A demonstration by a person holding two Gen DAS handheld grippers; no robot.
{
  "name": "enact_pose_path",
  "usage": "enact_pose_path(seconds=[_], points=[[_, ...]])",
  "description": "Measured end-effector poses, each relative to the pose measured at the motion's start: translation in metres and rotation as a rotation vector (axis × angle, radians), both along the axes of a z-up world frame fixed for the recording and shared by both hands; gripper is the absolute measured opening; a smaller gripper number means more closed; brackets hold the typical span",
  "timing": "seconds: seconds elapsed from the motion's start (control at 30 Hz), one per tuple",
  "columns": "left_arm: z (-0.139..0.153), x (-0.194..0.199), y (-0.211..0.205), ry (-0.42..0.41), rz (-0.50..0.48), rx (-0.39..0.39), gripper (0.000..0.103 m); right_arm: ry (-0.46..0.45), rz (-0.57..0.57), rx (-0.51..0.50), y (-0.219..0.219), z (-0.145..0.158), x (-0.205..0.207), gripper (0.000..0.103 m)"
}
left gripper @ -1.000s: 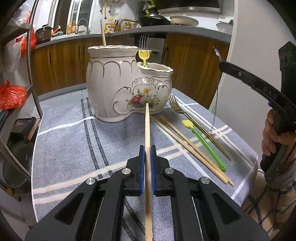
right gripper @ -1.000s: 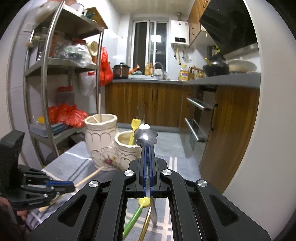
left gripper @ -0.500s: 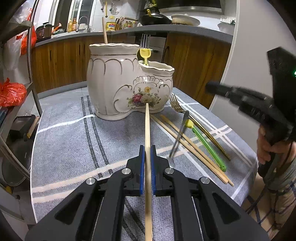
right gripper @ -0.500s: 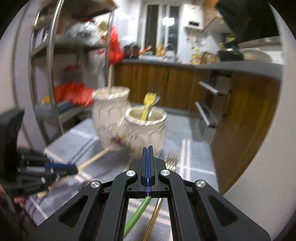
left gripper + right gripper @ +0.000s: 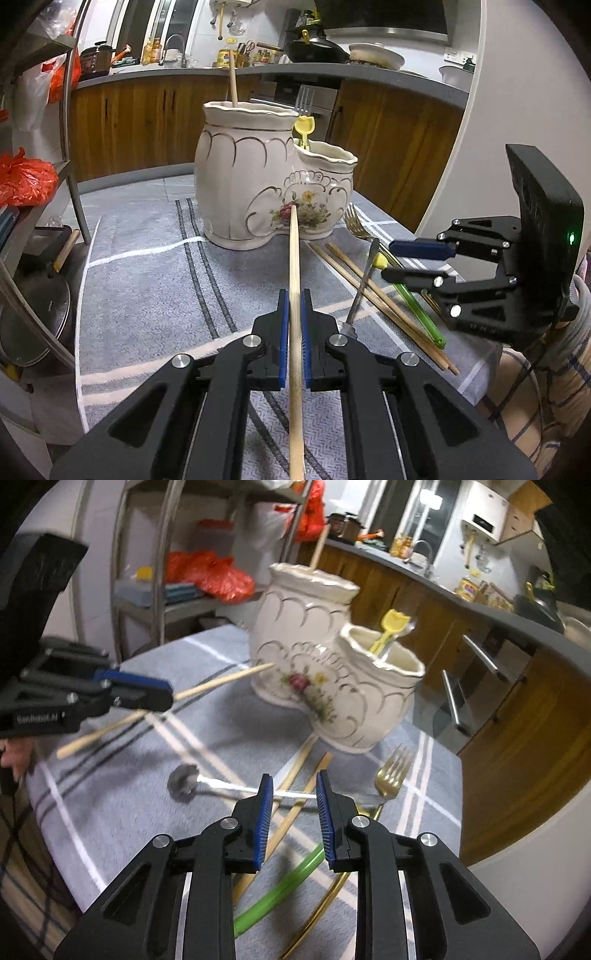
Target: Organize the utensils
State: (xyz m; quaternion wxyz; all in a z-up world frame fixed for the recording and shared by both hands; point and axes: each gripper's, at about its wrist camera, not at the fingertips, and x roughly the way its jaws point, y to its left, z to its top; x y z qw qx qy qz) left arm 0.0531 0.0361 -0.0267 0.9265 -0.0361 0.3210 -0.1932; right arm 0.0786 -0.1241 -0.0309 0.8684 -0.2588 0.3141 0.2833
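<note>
My left gripper [image 5: 294, 295] is shut on a wooden chopstick [image 5: 294, 258] that points at the white flowered ceramic holder [image 5: 258, 192]. The holder's tall part has one chopstick [image 5: 232, 77] in it, and the low part holds a yellow-headed utensil [image 5: 304, 127] and a fork. My right gripper [image 5: 294, 786] hovers low over the cloth with its jaws opening and nothing pressed between the pads. Just beyond its tips a silver spoon [image 5: 184, 783] lies across two loose chopsticks [image 5: 295, 771]. A gold fork [image 5: 393, 775] and a green-handled utensil [image 5: 280, 886] lie beside them.
The grey striped tablecloth [image 5: 147, 280] ends close on the right, where a wooden cabinet [image 5: 399, 147] and a white wall stand. A metal shelf [image 5: 162, 554] with red bags is on the left. A pot lid [image 5: 33, 314] sits low beside the table.
The silver spoon has left the right gripper and now lies on the cloth. The right gripper has dropped toward the table, rolled, and parted its jaws. The left gripper has stayed put.
</note>
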Motion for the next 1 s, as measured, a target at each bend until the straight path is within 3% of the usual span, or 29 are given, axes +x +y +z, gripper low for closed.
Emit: enact_pose_path(seconds=[0.33,0.73,0.9,1.0], points=[[0.005,-0.003,0.008,-0.015,0.003,-0.024,0.006,0.028,0.104,-0.159,0.037,-0.022,-0.008,0.034],[0.005,-0.001,0.011,-0.011,0.010,-0.036,0.006,0.168,0.134,-0.099,0.053,-0.018,0.028,0.034],[0.004,0.001,0.013,-0.007,0.011,-0.041,0.006,0.203,0.170,-0.114,0.059,-0.017,0.036,0.022],[0.003,0.002,0.014,-0.006,0.011,-0.043,0.006,0.220,0.178,-0.137,0.062,-0.015,0.039,0.008]])
